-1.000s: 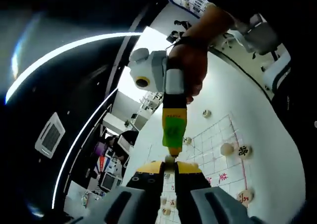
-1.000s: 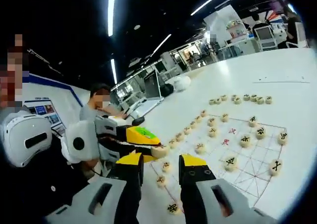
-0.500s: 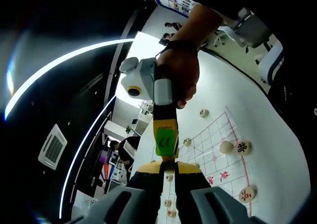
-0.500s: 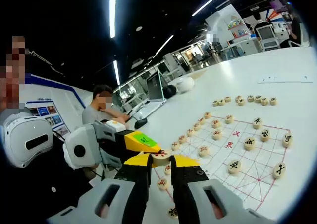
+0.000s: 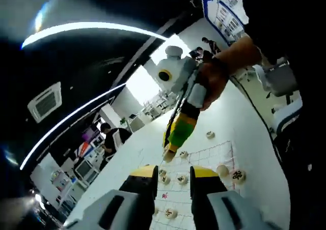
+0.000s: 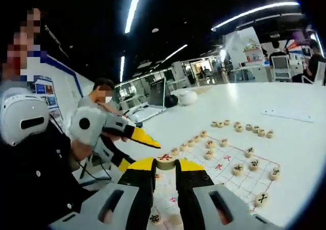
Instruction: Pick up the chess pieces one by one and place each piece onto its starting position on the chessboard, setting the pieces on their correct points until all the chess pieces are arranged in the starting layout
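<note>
A round wooden chess piece (image 6: 165, 162) with a red character sits clamped between the jaws of my right gripper (image 6: 165, 165), held above the near edge of the chessboard (image 6: 224, 165). My left gripper (image 6: 141, 152) reaches in from the left of the right gripper view, its yellow jaws spread apart and holding nothing. In the left gripper view my left gripper (image 5: 173, 175) stands open over the chessboard (image 5: 206, 159), and the right gripper (image 5: 168, 156) hangs ahead, shut on the piece. Several pieces stand on the board's points (image 6: 238, 169).
A row of several loose pieces (image 6: 239, 128) lies on the white table (image 6: 285, 143) beyond the board. A sheet of paper (image 6: 288, 114) lies far right. A person sits at a laptop (image 6: 153, 100) at the table's far end, beside a white rounded object (image 6: 188, 95).
The piece has passed from my left gripper to my right. The left jaws opened and drew back; the right jaws closed on the piece and lifted away.
</note>
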Demonstrator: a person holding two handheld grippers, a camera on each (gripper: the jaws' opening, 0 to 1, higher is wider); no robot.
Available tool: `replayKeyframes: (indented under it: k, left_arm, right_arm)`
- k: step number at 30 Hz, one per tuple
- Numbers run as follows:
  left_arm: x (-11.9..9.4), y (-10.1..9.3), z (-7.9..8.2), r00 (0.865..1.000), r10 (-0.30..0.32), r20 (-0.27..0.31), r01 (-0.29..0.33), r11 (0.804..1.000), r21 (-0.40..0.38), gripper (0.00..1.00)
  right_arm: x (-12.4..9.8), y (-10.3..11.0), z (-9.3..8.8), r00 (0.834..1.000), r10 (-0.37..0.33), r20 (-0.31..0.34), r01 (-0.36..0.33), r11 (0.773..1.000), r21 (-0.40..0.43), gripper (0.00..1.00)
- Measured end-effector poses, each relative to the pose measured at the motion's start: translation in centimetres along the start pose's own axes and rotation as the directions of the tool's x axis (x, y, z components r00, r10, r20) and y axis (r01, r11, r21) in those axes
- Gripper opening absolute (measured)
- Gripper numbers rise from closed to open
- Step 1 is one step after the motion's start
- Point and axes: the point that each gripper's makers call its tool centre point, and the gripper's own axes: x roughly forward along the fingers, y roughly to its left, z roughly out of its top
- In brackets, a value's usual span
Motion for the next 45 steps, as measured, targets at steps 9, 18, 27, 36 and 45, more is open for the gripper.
replayKeyframes:
  k: [9, 18, 27, 36, 45]
  left_arm:
    - [-1.3, 1.0, 0.2, 0.986, -0.071, 0.149, 0.131, 0.885, -0.447, 0.32]
    - [-2.0, 1.8, -0.2, 0.980, -0.026, 0.195, 0.138, 0.797, -0.587, 0.31]
    - [-1.5, 1.5, 0.8, 0.983, -0.021, 0.182, 0.146, 0.687, -0.712, 0.43]
    - [0.5, 1.5, -1.7, 0.998, 0.059, -0.021, -0.053, 0.623, -0.780, 0.43]
    - [2.2, 0.3, -0.1, 0.995, 0.103, -0.016, -0.075, 0.602, -0.795, 0.33]
  right_arm:
    - [-0.7, 0.8, 0.7, 1.000, 0.000, 0.022, 0.007, 0.934, -0.357, 0.17]
    - [-0.3, 2.9, -0.2, 1.000, 0.015, 0.001, -0.012, 0.826, -0.563, 0.17]
    - [-0.1, 2.4, -0.2, 0.998, -0.056, -0.015, 0.031, 0.737, -0.675, 0.17]
    - [0.5, 2.0, -0.8, 0.990, -0.134, -0.035, 0.047, 0.564, -0.824, 0.17]
    - [0.9, 1.1, -1.6, 0.982, -0.185, -0.042, 0.047, 0.456, -0.889, 0.17]
